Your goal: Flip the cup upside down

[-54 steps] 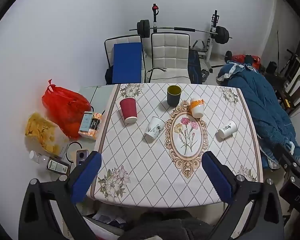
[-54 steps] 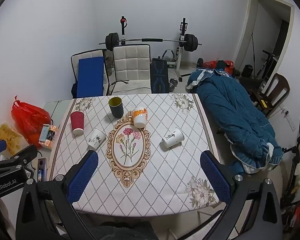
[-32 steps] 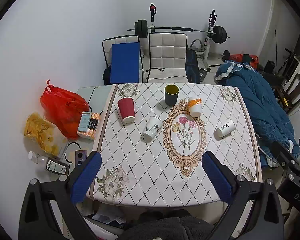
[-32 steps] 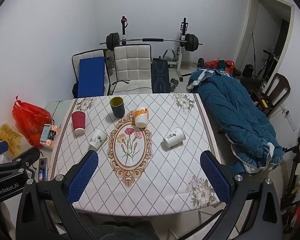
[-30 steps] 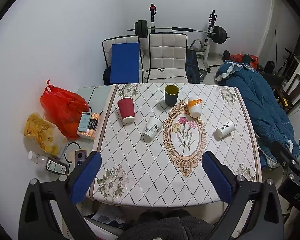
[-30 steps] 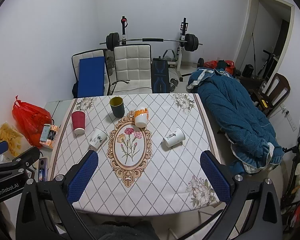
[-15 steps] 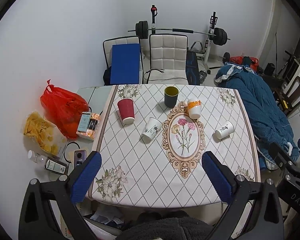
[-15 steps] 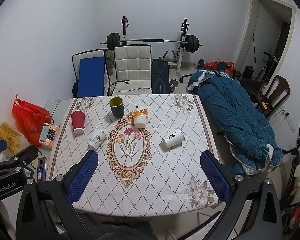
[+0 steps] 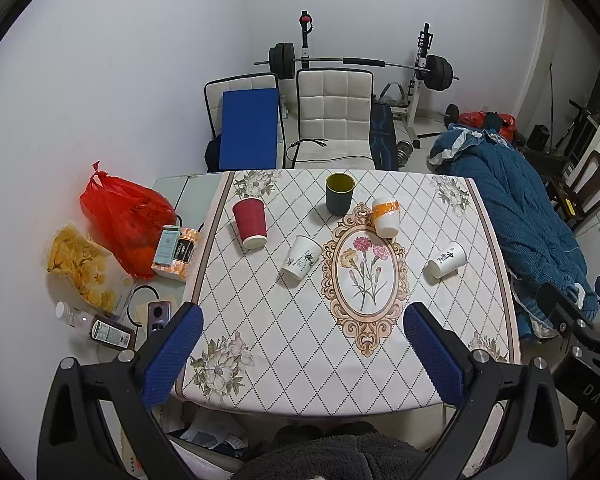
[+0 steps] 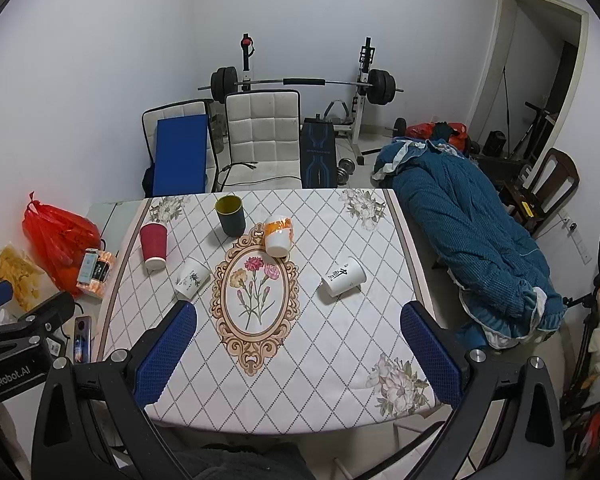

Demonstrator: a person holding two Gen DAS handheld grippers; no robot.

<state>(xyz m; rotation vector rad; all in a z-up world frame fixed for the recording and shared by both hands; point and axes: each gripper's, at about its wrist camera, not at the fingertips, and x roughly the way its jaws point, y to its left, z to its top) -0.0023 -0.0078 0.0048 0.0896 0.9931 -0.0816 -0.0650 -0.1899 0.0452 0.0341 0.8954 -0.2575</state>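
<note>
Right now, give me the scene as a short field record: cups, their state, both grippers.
surface: table with a diamond-pattern cloth
cups total: five
upright: dark green cup, mouth up, far side
upside down: red cup; orange-banded cup; white cup with plant print
on its side: white cup with black writing, right of the oval flower motif
left gripper: open, holds nothing, above the near edge
right gripper: open, holds nothing, above the near edge
contact with any cup: none
</note>
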